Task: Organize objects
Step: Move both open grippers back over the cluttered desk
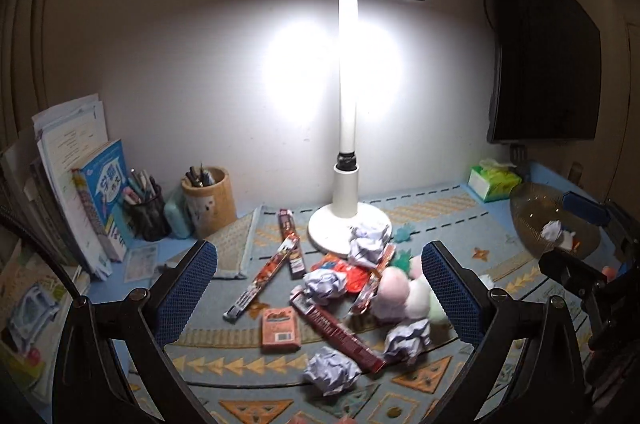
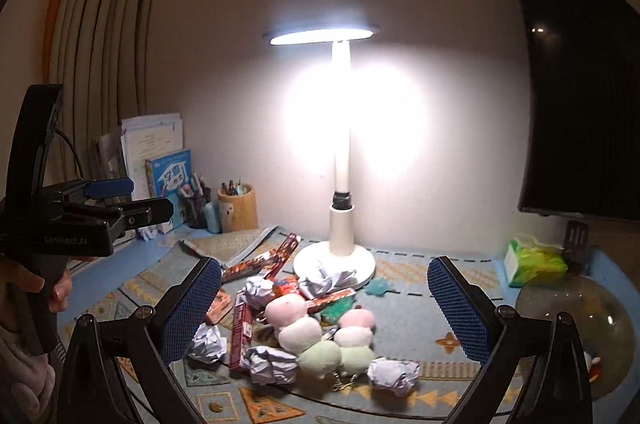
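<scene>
- Plainly, the left gripper (image 1: pixel 320 288) is seen spread wide and empty, its blue pads framing the clutter at the lower centre of the left wrist view.
- The right gripper (image 2: pixel 324 304) is likewise held wide apart with nothing between its pads; the pile lies at the lower centre of its own view.
- Between the pads, crumpled paper balls (image 1: pixel 331 371), long red snack wrappers (image 1: pixel 338 334), a small orange pack (image 1: pixel 280 331) and pastel plush toys (image 2: pixel 298 334) are found heaped together on the patterned mat (image 1: pixel 452 372), just in front of the desk lamp (image 1: pixel 347 184).
- A clear bowl-like bin (image 1: pixel 554 224) is seen at the right edge of the left wrist view, with a paper ball and some scraps already inside; the task is judged to be at an early sorting stage, between picks.
- Pen holders (image 1: pixel 210 202), stacked books (image 1: pixel 100 200) and a green tissue pack (image 1: pixel 494 184) are ranged along the back of the worktop, well apart from the pile.
- For the next move, one loose item is probably to be singled out; a paper ball at the pile's near edge would be the easiest, and a descent over it with a firm closing would be called for, since crumpled paper yields.
- Care would be needed that neighbouring wrappers are not dragged along.
</scene>
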Tool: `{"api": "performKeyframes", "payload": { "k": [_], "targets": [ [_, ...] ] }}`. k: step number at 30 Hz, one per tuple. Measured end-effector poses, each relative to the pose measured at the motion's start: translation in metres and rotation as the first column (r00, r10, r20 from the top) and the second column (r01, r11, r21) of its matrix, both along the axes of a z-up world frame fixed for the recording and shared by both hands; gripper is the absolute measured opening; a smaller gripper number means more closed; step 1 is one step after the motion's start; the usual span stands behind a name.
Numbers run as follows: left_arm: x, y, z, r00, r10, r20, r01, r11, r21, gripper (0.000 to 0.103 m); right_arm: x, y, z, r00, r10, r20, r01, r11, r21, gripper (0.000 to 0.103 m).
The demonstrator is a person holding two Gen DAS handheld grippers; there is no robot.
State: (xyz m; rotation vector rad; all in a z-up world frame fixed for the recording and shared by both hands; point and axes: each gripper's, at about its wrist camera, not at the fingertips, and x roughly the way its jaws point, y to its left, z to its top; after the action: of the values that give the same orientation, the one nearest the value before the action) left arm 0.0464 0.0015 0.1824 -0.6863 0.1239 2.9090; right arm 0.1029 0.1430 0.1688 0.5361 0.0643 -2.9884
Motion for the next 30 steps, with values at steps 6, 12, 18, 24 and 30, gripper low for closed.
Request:
{"api": "performKeyframes", "payload": {
  "k": [6, 12, 18, 24, 30],
  "targets": [
    [-0.016, -0.003, -0.089, 0.982, -0.001, 0.191, 0.002, 1.000, -0.003, 0.103, -0.024, -0.029, -0.061, 0.985, 0.043, 0.166, -0.059, 0.994, 0.092, 0.103],
    [-0.029, 0.001, -0.138, 0.959, -0.021, 0.283, 0.010, 0.999, 0.042, 0.103, -0.036, -0.006, -0.108, 0.960, -0.040, 0.278, -0.013, 0.982, 0.187, 0.103],
    [-0.055, 0.009, -0.176, 0.896, -0.037, 0.443, 0.025, 0.999, 0.033, 0.103, -0.045, 0.056, -0.126, 0.926, -0.147, 0.347, 0.107, 0.986, 0.132, 0.103],
    [-0.057, 0.018, -0.179, 0.889, 0.001, 0.459, 0.017, 0.999, -0.036, 0.103, -0.078, 0.087, -0.154, 0.847, -0.158, 0.508, 0.142, 0.987, 0.070, 0.103],
    [-0.052, 0.033, -0.177, 0.888, 0.003, 0.460, 0.014, 0.999, -0.033, 0.103, -0.099, 0.098, -0.162, 0.813, -0.187, 0.552, 0.191, 0.980, 0.050, 0.103]
  ]
}}
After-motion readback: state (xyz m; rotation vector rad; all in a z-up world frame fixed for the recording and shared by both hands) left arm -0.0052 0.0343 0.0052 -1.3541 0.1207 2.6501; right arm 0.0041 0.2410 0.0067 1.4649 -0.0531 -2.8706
